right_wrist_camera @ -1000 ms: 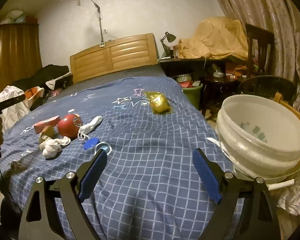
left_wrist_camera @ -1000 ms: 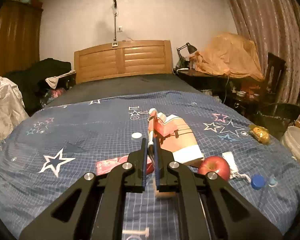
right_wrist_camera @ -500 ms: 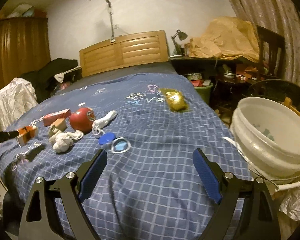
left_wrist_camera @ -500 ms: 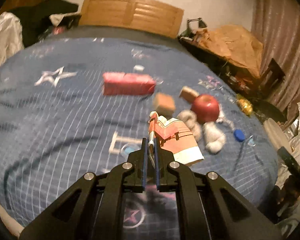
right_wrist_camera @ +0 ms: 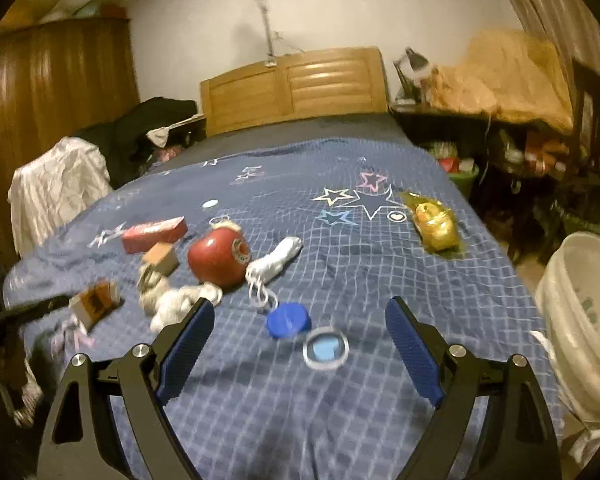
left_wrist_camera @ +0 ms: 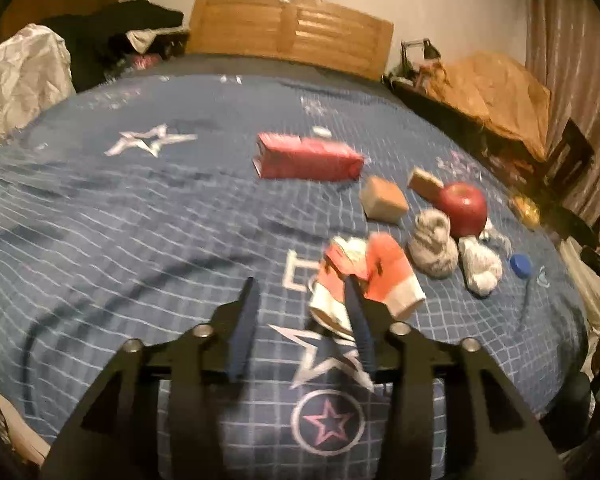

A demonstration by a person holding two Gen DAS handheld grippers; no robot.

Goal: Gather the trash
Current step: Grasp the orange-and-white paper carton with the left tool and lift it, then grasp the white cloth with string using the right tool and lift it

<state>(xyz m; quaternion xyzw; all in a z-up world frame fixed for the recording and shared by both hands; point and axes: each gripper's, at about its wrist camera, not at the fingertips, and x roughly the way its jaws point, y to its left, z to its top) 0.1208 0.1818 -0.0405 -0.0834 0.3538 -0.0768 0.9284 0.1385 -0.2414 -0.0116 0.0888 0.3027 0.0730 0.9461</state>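
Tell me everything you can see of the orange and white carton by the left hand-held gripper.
The carton is a small crumpled paper box, orange above with a white band at one end, its top flaps torn open. It lies tilted on the blue checked bedspread, just ahead of the left hand-held gripper, whose jaws are opening. One blue finger overlaps its near edge; the blur hides whether they touch. Grey crumpled tissue sits beside it.

Wooden headboard point(right_wrist_camera: 292, 84) against a pale wall point(right_wrist_camera: 340, 4), wardrobe point(right_wrist_camera: 56, 92) beside.
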